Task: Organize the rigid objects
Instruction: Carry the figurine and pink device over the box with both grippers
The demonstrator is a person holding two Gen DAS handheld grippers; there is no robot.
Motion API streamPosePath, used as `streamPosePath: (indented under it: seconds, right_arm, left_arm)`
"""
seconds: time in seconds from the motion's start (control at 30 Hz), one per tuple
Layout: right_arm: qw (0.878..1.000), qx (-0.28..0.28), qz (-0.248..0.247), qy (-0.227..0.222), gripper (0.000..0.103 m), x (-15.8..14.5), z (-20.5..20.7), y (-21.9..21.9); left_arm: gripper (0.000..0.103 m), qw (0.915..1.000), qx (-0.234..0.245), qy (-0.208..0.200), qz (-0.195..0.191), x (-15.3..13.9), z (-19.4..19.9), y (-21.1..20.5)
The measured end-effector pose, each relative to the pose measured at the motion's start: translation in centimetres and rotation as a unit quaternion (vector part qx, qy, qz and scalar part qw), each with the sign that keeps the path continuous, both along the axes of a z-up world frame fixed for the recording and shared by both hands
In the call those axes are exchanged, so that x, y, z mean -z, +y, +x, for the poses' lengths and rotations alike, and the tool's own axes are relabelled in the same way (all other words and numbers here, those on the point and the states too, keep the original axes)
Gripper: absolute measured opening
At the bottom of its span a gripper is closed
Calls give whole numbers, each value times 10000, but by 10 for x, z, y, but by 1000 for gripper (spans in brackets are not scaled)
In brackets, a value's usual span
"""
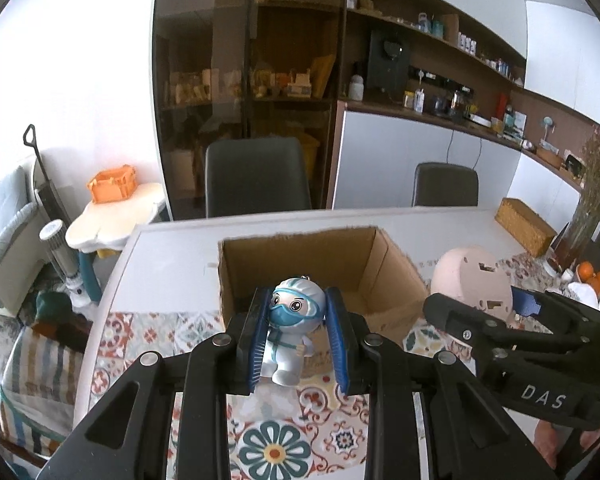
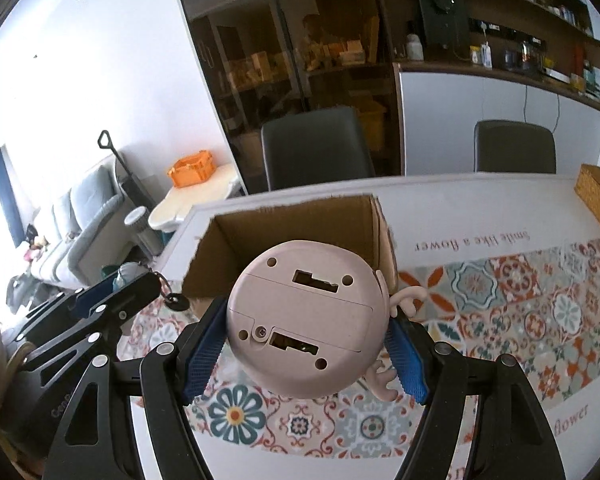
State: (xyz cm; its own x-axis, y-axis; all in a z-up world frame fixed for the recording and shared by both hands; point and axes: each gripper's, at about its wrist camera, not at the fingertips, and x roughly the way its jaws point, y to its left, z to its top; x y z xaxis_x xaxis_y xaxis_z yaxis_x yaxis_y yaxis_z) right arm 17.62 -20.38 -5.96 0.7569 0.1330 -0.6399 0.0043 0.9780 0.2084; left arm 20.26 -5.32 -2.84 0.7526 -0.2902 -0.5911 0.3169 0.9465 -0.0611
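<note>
Left wrist view: left claw (image 1: 298, 338) clenched on a small white figurine (image 1: 294, 332) in blue goggles and mask, pads at head and shoulders, held above the patterned table (image 1: 164, 248). Open cardboard box (image 1: 315, 276) sits just beyond. Carry forward until the figurine clears the near wall, then lower before letting go.

Right wrist view: right claw (image 2: 305, 348) grasping a round pink toy (image 2: 303, 320), flat underside toward the camera, antler-like bits at its right; possibly a deer, hard to say. Box just behind. The toy is wide; enter one claw at a time, avoid collision.
</note>
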Motion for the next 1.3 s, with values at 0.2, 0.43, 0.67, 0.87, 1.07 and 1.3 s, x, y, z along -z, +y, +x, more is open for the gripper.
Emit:
streamPosePath:
  seconds: [0.2,0.43,0.67,0.87,1.07,1.3]
  right_arm:
    - [9999,-30,-14,-145,74,-16,13,0]
    - [9995,-109,-157,-233,74,-31,36,1]
    - [9996,-159,-236,-48,74,-29,69,-1]
    - [9991,-214,-326,146,74,-21,97,0]
    - [9976,-304,-284,559,74,-2,124,0]
    - [9915,-398,-189,1223,74,28,156,-7]
  left_arm:
    - [28,9998,2,-216,19,-19,18,-2]
    - [28,9998,-12,-147,101,-26,40,-7]
    - [28,9997,-81,74,199,-20,66,-11]
    - [28,9988,-116,311,362,-6,90,-15]
    - [28,9962,-133,743,433,15,114,-18]
    - [28,9872,-181,1436,664,49,138,-24]
